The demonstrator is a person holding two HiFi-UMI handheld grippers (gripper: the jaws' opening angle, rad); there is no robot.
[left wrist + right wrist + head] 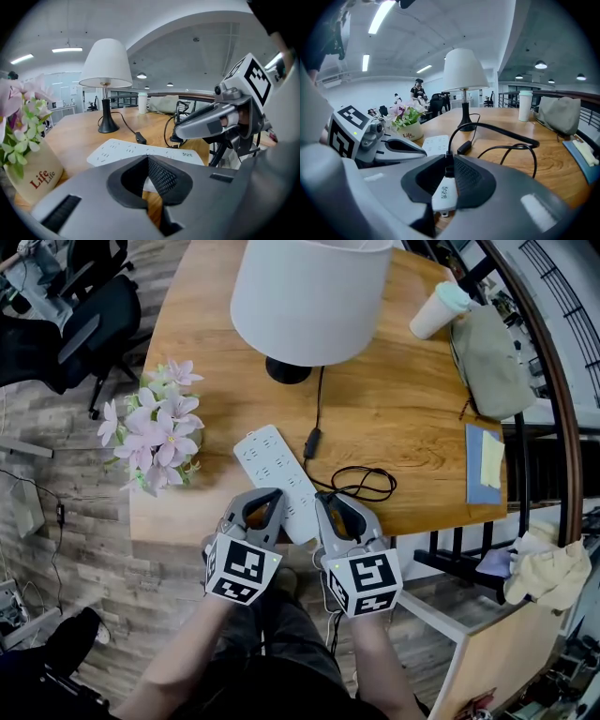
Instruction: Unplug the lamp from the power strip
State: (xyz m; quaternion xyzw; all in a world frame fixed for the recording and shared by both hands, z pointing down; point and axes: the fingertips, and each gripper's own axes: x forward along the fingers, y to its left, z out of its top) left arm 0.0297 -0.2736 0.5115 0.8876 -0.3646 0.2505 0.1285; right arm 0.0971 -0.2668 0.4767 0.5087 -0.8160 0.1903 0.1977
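The lamp (309,287) with a white shade stands on the wooden table (412,409). Its black cord (370,486) loops toward me. A white power strip (272,460) lies slantwise near the table's front edge. My right gripper (323,498) is shut on the lamp's white plug (444,194), just right of the strip. The plug's metal prongs show bare below the jaws, out of the strip. My left gripper (272,493) is shut, its tips over the strip's near end (126,152). Whether they touch the strip is hidden.
A pot of pink flowers (155,427) stands at the table's left edge, close to my left gripper. At the far right are a paper cup (438,310), a grey bag (489,357) and a blue notebook (485,465). An office chair (84,324) stands off to the left.
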